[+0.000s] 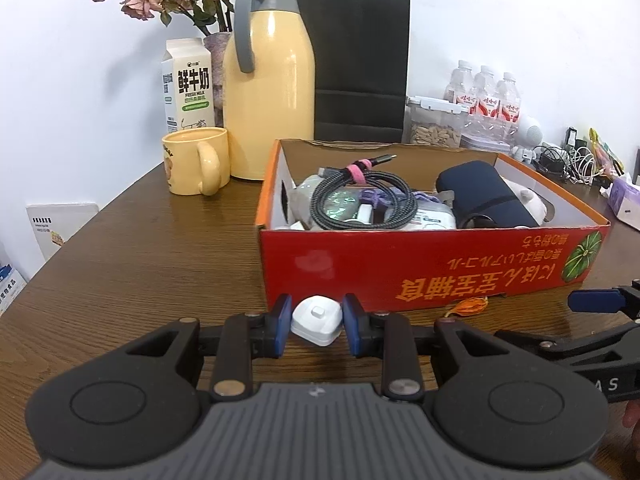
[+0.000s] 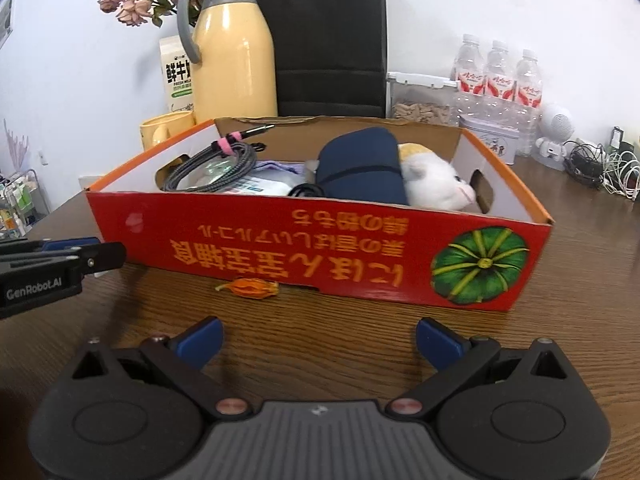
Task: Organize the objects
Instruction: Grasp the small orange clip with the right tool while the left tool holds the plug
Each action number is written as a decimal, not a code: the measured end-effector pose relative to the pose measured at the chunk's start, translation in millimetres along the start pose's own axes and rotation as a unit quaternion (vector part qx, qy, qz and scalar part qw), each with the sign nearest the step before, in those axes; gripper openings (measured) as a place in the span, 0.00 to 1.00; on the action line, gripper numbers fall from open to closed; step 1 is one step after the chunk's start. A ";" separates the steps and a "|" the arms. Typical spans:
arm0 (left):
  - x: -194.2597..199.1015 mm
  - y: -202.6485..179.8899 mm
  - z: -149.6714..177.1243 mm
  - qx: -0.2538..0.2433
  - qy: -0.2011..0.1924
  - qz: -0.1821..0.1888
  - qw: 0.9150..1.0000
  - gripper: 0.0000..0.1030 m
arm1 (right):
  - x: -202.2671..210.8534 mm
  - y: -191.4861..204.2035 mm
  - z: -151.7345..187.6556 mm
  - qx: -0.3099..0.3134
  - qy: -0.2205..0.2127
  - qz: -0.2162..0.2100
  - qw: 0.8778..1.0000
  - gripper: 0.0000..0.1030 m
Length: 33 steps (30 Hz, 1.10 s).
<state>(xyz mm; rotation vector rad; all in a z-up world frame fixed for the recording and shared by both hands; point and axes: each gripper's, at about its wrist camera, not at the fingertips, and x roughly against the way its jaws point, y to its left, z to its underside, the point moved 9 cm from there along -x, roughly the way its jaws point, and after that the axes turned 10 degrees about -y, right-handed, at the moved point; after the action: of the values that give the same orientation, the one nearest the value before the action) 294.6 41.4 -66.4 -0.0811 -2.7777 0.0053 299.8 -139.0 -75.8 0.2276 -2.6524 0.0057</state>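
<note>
Between left tool (image 1: 316,322) pads, white plug (image 1: 317,320) points boxward.

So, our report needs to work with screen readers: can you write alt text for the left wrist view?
The left gripper grips a small white charger plug just above a wooden table, in front of a red cardboard box holding a coiled cable and a navy pouch. A yellow mug and yellow thermos jug stand behind.

Three water bottles (image 2: 498,76); one thermos (image 1: 269,92); one mug (image 1: 196,166); one box (image 2: 320,248).
</note>
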 end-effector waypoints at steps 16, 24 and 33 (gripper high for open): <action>4.7 2.9 -0.9 0.006 -0.006 0.007 1.000 0.28 | -12.5 26.6 -7.4 -0.007 -0.001 -0.023 1.000 0.62; 6.4 2.7 -1.9 0.006 -0.009 0.007 1.000 0.28 | -24.2 49.5 -12.1 0.015 -0.002 -0.014 1.000 0.56; 10.1 4.3 -3.1 0.011 -0.015 0.006 1.000 0.28 | -18.0 50.8 -10.8 0.012 -0.008 -0.032 0.999 0.38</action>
<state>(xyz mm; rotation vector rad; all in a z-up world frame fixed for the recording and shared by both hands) 286.5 46.3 -60.0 -0.0919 -2.8060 0.0408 312.2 -85.5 -72.7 0.3223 -2.6602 0.0143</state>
